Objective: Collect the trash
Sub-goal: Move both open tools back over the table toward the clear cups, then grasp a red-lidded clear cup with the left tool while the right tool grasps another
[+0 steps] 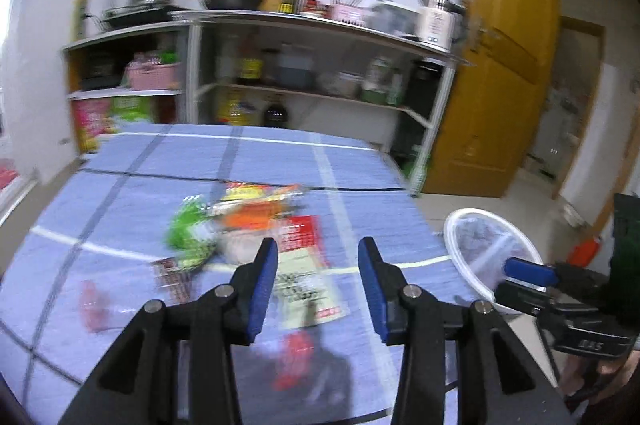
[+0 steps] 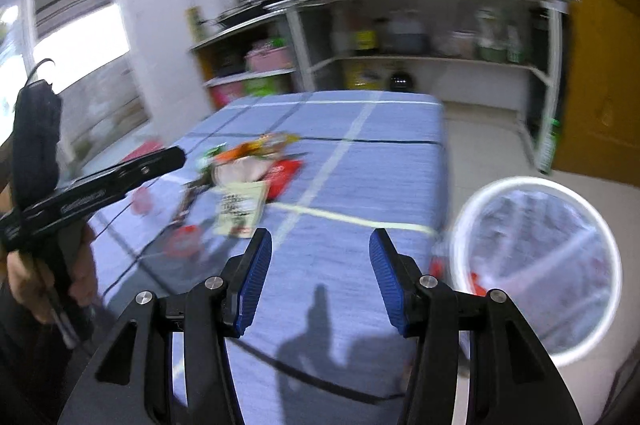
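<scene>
A heap of snack wrappers [image 1: 248, 225] lies on the blue checked tablecloth [image 1: 120, 185]: green, orange, and a red-and-cream packet [image 1: 300, 265]. A small red wrapper [image 1: 298, 361] lies nearer. My left gripper [image 1: 318, 265] is open and empty above the cream packet. My right gripper [image 2: 320, 253] is open and empty over the cloth, right of the heap [image 2: 244, 177]. A white-rimmed trash bin [image 2: 536, 269] with a clear liner stands on the floor beside the table's right edge; it also shows in the left wrist view [image 1: 488, 249]. Both views are motion-blurred.
A metal shelf rack [image 1: 280, 65] with pans, bottles and baskets stands behind the table. A yellow wooden door [image 1: 500, 65] is at the right. The left gripper's body [image 2: 80, 193] shows in the right wrist view, the right gripper [image 1: 532, 275] in the left.
</scene>
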`<state>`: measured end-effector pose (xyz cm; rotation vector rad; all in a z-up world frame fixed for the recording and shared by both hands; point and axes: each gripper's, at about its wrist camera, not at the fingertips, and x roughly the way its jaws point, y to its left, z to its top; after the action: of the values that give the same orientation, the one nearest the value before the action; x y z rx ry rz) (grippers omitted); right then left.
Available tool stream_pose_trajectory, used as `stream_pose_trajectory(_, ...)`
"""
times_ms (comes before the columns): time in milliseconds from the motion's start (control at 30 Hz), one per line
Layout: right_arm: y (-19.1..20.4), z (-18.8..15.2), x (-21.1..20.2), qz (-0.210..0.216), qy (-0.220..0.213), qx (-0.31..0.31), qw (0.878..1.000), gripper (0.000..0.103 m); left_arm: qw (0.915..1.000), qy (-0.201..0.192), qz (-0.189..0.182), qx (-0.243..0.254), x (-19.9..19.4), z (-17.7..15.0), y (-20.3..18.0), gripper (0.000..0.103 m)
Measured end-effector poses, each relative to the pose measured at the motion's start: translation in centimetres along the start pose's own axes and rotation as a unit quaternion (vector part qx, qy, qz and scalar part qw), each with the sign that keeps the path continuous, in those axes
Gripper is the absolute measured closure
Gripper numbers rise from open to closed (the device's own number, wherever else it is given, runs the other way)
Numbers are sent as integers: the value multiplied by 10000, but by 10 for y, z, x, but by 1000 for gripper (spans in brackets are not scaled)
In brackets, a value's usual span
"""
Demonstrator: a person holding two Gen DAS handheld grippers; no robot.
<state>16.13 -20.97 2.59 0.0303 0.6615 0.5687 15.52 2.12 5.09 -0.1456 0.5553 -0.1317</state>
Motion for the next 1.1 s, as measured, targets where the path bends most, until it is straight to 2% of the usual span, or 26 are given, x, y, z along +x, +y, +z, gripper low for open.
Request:
stream_pose_trajectory(200, 46, 0, 36, 443, 354, -500, 9971, 51, 9955, -100, 876, -357, -16, -17, 71, 42)
stream_pose_trajectory(333, 73, -2, 63, 622, 664, -841, 9923, 51, 9915, 7, 1166, -579, -14, -27, 104, 36)
stream_pose_trajectory(567, 96, -12, 99, 751, 1169, -1159, 9835, 51, 9881, 442, 1199, -855, 4, -48, 135, 34)
stream_pose_trajectory(900, 102, -11, 126, 787, 1470, -1120, 9796, 52, 9872, 789, 1082, -871, 27, -56, 137, 34)
stream_pose_trajectory(1000, 100, -9, 128, 673, 1468, -1124, 9805, 69, 9865, 894, 1176, -708, 35, -56, 134, 34)
stream_pose_trajectory(1100, 99, -8, 127, 656, 1463, -1072, 9812, 72, 9838, 1081, 1297, -608, 43, -55, 131, 37)
